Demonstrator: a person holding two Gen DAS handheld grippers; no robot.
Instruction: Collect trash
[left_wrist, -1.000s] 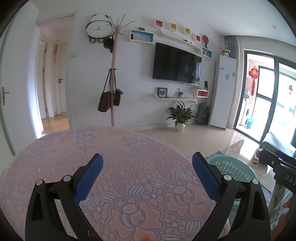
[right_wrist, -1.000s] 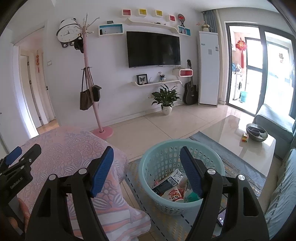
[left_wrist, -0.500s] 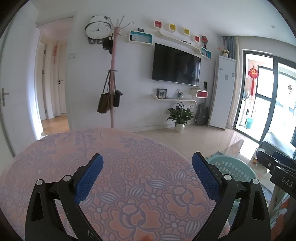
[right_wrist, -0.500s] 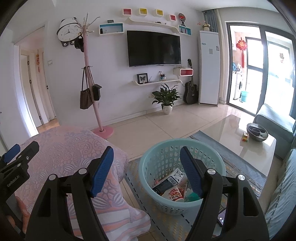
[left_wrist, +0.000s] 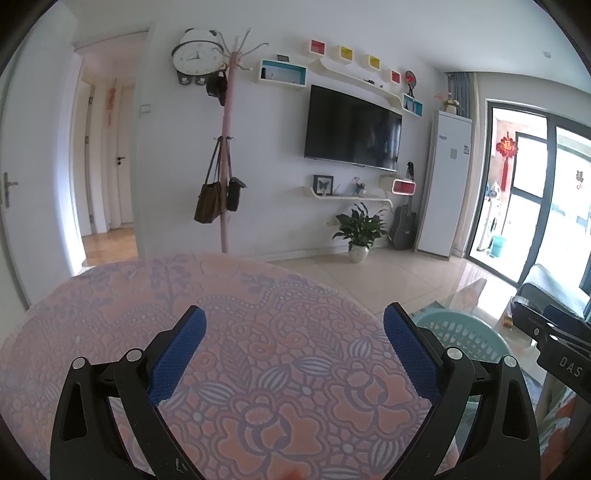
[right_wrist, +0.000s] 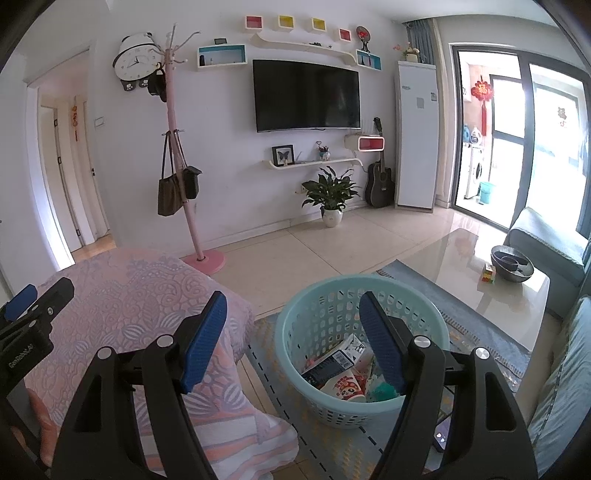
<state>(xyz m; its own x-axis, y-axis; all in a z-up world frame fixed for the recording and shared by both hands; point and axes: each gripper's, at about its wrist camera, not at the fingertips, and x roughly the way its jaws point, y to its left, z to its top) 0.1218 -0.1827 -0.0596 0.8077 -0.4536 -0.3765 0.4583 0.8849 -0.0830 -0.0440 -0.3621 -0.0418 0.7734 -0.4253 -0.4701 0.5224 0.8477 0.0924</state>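
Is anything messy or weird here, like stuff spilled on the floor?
Nothing looks spilled. The trash sits inside the blue basket, which stands upright on the rug. One small oddity: a phone lies on the rug beside the basket. Both tools, left and right, are open and empty.

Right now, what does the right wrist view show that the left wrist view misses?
Only the right wrist view looks into the basket, showing the cartons and wrappers inside, plus the bowl on the glass table. Only the left wrist view shows the whole top of the pink floral cover. Both show open, empty tongs, left tongs and right tongs, and the TV.
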